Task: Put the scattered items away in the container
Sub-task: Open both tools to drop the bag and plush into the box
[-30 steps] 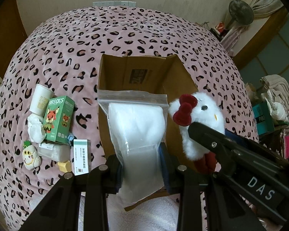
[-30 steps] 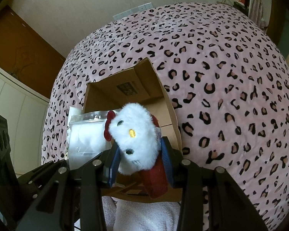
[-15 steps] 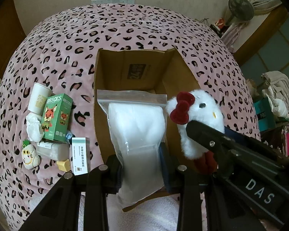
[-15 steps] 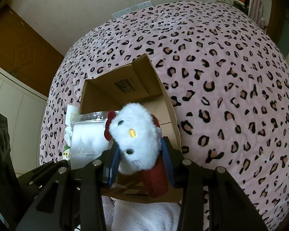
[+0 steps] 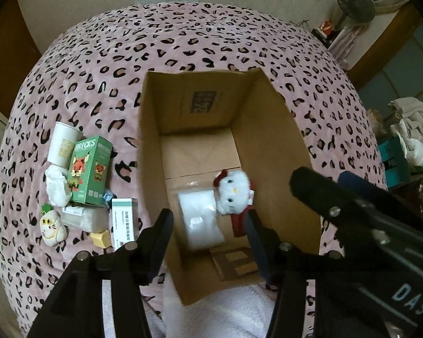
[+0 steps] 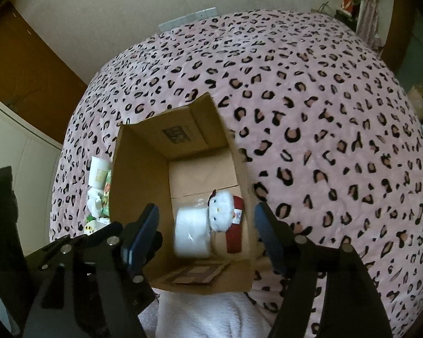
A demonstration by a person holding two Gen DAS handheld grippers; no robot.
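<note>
An open cardboard box (image 5: 270,140) (image 6: 132,180) sits on a pink leopard-print blanket. On its floor lie a clear zip bag of white padding (image 5: 200,219) (image 6: 190,232) and a white plush cat with a red bow (image 5: 234,193) (image 6: 221,214), side by side. My left gripper (image 5: 208,217) hangs above the box, jaws opening, nothing pressed between them. My right gripper (image 6: 206,219) also hovers over the box, jaws opening and empty; its black body shows in the left wrist view (image 5: 358,211).
Left of the box lie a white paper cup (image 5: 62,143), a green bricks box (image 5: 88,170), a crumpled white tissue (image 5: 56,186), a small plush cat (image 5: 52,226), a white-green packet (image 5: 123,222), a clear packet and a yellow block. Cluttered shelves stand at the far right.
Both grippers have let go: the zip bag and the plush cat dropped from the jaws onto the box floor. Both sets of jaws now stand apart.
</note>
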